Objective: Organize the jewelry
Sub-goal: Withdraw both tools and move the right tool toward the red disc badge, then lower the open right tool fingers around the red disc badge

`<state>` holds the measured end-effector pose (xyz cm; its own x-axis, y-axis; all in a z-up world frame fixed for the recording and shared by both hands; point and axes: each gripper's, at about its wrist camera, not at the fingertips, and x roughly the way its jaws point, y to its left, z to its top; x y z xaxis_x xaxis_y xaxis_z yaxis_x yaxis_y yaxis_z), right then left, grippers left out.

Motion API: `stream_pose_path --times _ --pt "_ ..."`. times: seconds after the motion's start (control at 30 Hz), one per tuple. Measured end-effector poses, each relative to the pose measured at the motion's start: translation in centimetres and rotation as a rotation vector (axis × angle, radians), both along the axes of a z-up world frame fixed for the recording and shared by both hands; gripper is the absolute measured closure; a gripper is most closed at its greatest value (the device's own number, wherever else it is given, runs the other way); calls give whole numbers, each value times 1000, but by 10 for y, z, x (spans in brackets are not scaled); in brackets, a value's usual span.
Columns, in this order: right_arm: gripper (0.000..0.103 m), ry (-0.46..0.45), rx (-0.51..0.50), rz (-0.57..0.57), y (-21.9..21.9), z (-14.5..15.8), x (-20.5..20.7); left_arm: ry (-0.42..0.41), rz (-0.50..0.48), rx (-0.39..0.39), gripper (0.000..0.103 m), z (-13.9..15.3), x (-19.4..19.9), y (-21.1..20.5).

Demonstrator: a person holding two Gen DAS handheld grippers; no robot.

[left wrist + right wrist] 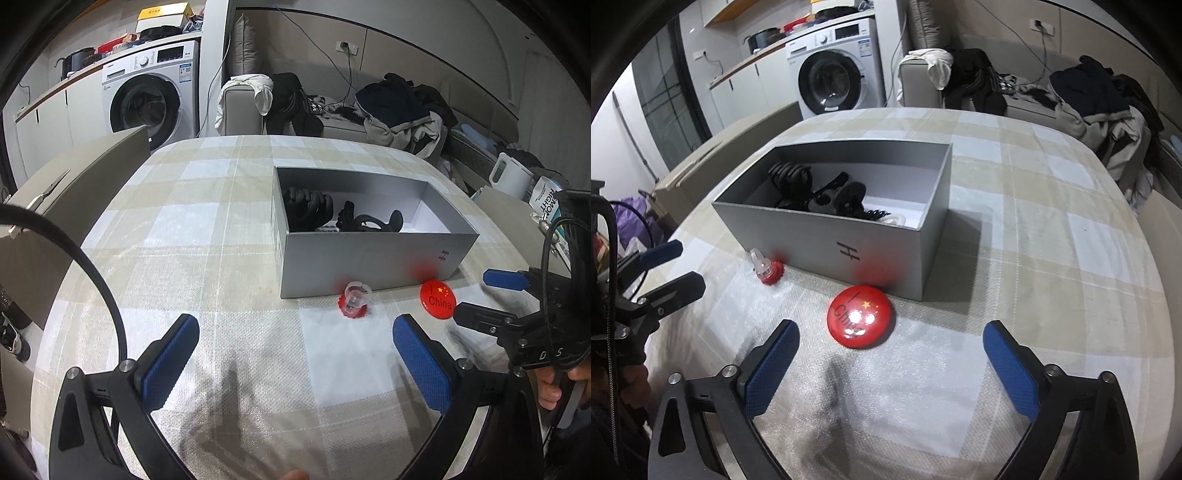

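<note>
Two pieces remain outside the grey box (849,236), at its front wall: red badge (861,320), small red ornament (354,301). Right hand-held gripper (890,354) and left hand-held gripper (295,354) gape wide, empty. Straddle the badge squarely, pinching its rim low against the worktop (1052,258).

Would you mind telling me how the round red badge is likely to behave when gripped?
The red badge looks glossy and domed, so the fingers may slip off it. It lies flat on the tablecloth, so its low edge is probably hard to catch. It seems rigid and light.
</note>
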<state>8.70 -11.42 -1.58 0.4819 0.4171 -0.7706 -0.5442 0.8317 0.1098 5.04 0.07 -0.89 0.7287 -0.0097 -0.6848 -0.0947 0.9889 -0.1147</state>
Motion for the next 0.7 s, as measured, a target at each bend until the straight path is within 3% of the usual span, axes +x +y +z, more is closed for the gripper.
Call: stream_pose_path --times 0.13,0.27,0.4,0.7 --pt "21 23 0 31 6 -3 2 6 -2 -2 1 -2 0 2" --pt "29 28 4 48 10 -4 2 8 -1 -4 1 -2 0 3" --pt "47 42 11 73 13 -5 2 13 -1 -5 1 -4 1 4" --pt "53 -4 -59 99 26 -6 -3 21 1 -31 1 -5 6 7"
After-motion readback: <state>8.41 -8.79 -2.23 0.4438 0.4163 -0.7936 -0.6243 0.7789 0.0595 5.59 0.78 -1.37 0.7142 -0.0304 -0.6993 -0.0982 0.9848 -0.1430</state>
